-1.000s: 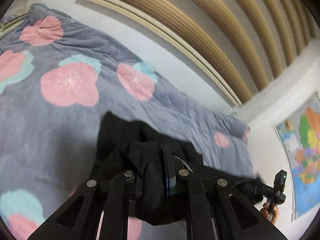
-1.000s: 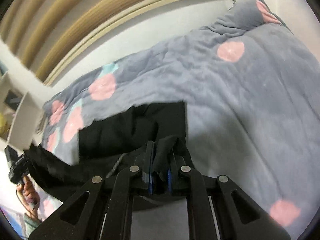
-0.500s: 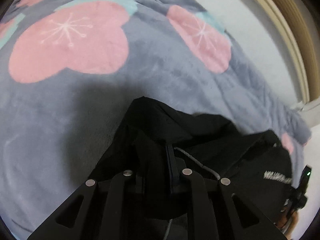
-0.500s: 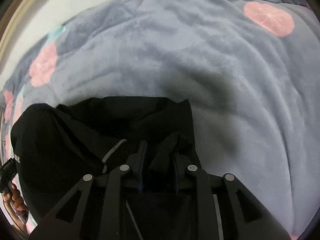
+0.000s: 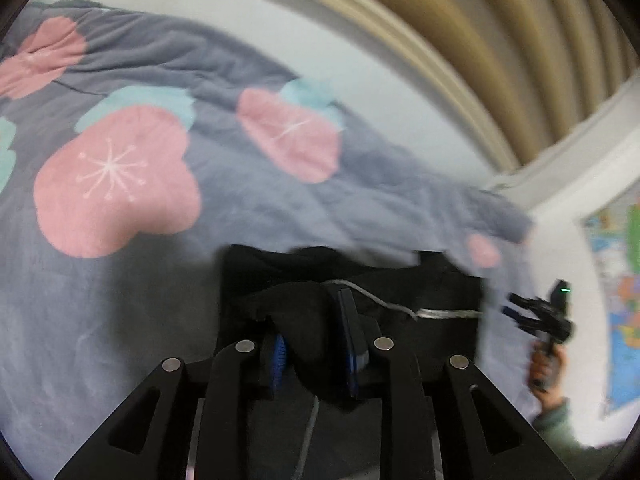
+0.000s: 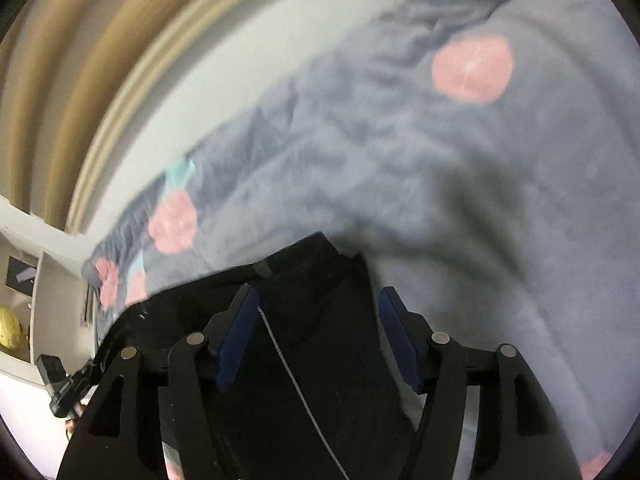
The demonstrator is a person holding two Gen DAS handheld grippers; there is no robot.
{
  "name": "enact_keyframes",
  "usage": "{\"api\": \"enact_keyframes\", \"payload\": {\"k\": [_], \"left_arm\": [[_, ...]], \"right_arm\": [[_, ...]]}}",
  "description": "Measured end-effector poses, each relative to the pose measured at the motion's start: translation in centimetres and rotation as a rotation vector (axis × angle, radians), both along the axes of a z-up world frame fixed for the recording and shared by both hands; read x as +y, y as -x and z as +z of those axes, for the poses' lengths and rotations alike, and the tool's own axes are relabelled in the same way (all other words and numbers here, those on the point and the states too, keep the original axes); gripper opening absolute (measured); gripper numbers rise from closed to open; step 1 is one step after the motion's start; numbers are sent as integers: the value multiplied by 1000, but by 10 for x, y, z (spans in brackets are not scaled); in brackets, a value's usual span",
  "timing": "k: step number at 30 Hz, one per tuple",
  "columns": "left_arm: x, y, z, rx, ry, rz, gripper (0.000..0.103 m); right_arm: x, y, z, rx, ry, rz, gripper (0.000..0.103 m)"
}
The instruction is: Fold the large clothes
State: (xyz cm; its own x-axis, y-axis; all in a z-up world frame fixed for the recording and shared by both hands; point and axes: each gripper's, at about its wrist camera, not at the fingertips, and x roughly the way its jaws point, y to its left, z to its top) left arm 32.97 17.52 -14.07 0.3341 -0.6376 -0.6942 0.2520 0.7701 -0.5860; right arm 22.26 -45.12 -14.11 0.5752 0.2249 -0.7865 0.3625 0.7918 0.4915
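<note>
A black garment (image 5: 432,292) with a pale drawstring (image 5: 444,314) lies on a grey blanket with pink flowers (image 5: 116,184). My left gripper (image 5: 316,340) has a bunched fold of it between its blue pads. Its jaws are opening, and the fold still fills the gap from pad to pad. In the right wrist view, my right gripper (image 6: 320,320) hangs over the black garment (image 6: 304,364). Its jaws are opening wide and the pads touch nothing. The cloth and its drawstring (image 6: 280,344) lie flat below them. The right gripper (image 5: 536,316) also shows at the garment's far side.
The blanket (image 6: 460,208) spreads on all sides of the garment. A white wall and beige ribbed slats (image 5: 500,48) rise behind the bed. A coloured map (image 5: 624,300) hangs at the right. A shelf with a yellow object (image 6: 8,332) stands at the left. A person's hand (image 5: 546,368) grips the right tool.
Both grippers dipped toward the blanket, then drew back. The right jaws let go of the black cloth and spread wide. The left jaws widened a little around their fold.
</note>
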Motion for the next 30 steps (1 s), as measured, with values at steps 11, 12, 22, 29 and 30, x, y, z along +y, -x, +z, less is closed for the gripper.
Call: {"api": "enact_keyframes", "payload": {"k": [11,12,22,29,30], "left_arm": [[18,18,20,-14,153,-44,27],[20,18,22,-11,157,-49,27],[12,58,64,-86,-61,-250,73],[9,25,26,-95,-150,-147,79],[8,11,7,-65,-152,-115,79]], "right_arm": [[47,-36,-39,67,202,184,66],[51,-41,-45,68,212,198,66],[60,-55,-65,75,216,232,66],[68,-63,-67,62,260,251,66],[68,-65,-67,58,272,256,66]]}}
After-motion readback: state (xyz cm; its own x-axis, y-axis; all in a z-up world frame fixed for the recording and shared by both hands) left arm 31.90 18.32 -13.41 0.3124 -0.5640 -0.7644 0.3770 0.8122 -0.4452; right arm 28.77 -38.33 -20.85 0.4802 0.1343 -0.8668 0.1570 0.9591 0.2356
